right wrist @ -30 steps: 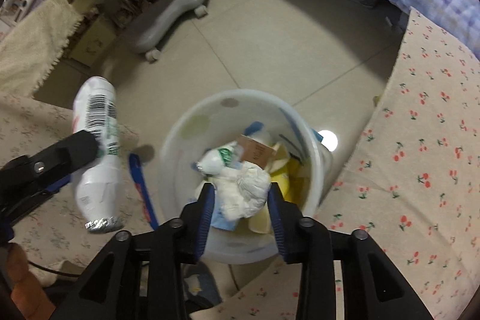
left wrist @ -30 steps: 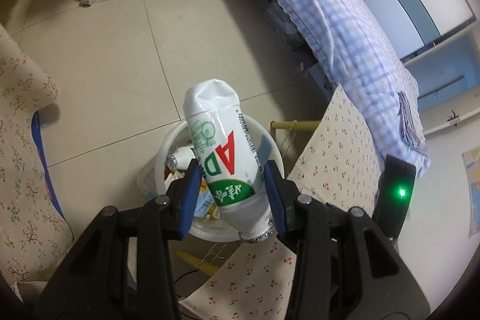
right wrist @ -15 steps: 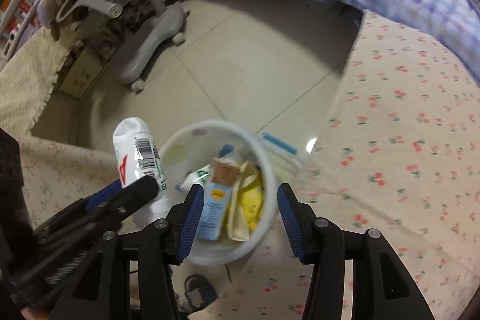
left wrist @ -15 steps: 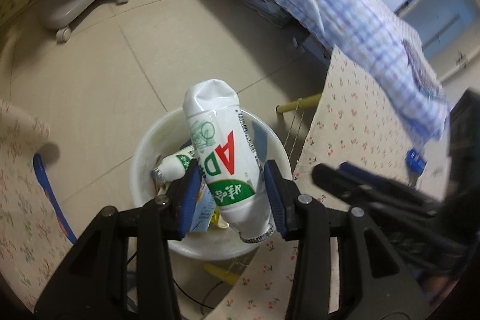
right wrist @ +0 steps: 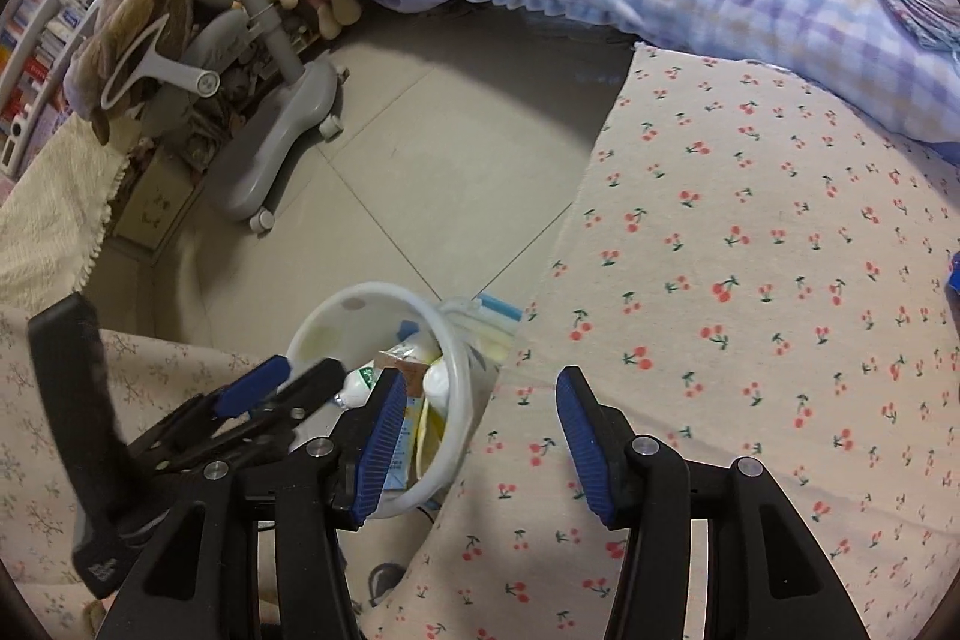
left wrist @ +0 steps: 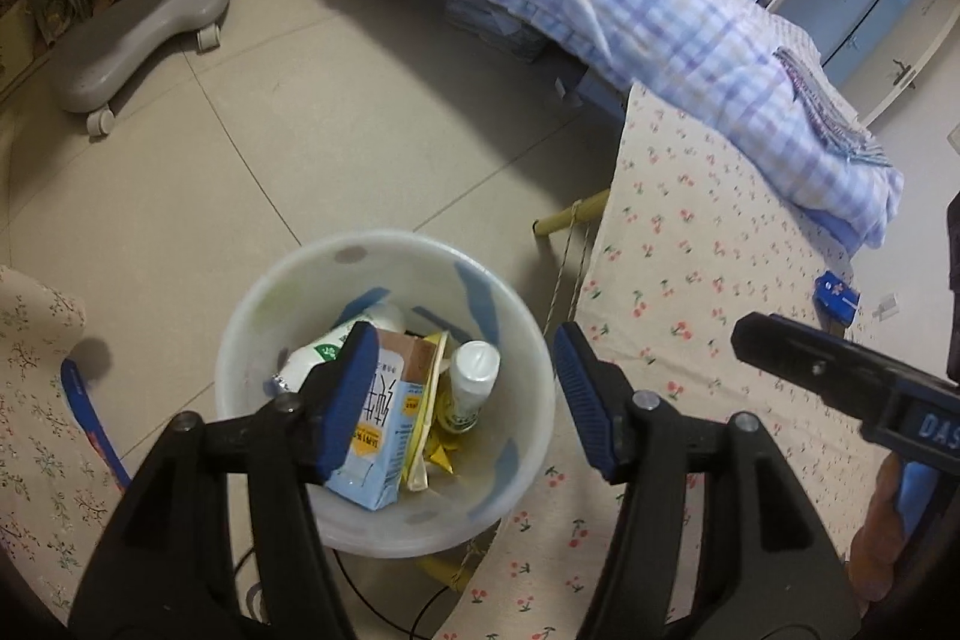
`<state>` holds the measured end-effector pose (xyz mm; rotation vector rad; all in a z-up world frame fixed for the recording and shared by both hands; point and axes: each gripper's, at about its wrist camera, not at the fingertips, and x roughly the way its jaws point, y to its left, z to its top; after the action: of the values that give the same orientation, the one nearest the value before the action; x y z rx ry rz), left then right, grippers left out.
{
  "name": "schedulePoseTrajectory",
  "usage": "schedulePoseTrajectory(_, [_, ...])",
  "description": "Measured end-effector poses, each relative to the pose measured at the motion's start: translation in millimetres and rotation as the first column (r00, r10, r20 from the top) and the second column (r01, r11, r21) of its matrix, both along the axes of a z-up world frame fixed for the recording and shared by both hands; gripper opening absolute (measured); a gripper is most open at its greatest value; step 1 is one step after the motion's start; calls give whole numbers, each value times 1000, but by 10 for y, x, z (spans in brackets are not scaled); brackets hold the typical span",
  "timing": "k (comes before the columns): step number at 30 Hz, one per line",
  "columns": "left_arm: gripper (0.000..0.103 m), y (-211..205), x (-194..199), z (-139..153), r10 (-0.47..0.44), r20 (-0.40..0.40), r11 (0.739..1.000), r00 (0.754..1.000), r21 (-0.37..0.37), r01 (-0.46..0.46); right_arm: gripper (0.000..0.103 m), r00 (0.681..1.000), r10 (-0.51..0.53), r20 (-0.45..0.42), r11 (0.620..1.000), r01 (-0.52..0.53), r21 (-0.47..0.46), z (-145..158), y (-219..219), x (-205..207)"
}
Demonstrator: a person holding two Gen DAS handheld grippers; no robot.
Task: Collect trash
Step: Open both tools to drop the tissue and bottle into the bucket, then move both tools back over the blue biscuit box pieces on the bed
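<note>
From your left wrist camera, your left gripper [left wrist: 459, 400] hangs over the white bin [left wrist: 252, 316], its blue-padded fingers [left wrist: 351, 400] spread wide with nothing between them. The bin is a translucent white bucket with faint coloured patches on its wall. Inside it, a small white bottle [left wrist: 471, 382] stands cap-up with a green-and-white label low on its body, beside a pale blue drink carton [left wrist: 384, 430] with a brown top and yellow wrappers [left wrist: 435, 436]. A second white bottle [left wrist: 327, 349] lies behind the carton. Your right gripper [left wrist: 840, 376] shows at the right edge, over the cherry-print cloth [left wrist: 690, 292].

From your right wrist camera, your right gripper [right wrist: 474, 439] is also released and empty, above the cloth [right wrist: 750, 280]. The bin [right wrist: 354, 301] sits lower left with the carton [right wrist: 408, 412] showing, and your left gripper [right wrist: 282, 382] reaches in over its rim.
</note>
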<state>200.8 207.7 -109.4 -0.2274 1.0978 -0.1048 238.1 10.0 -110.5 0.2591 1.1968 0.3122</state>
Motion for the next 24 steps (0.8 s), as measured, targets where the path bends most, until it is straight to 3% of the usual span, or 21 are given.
schedulePoseTrajectory(13, [62,-492,-95,196,-35,-1,998,999,-48,35,54,998,-46,39,999,46,-3,202,-468,-155])
schedulePoseTrajectory(20, [62,-1106,-166,434,-114,41,992,993,-45,116,61,985,-146,86,989,147,5,487,-1145,-293])
schedulePoseTrajectory(24, [63,-1567,-173,513,-186,66,982,980,-29,188,67,959,-252,130,966,258,-34,700,-1777,-437])
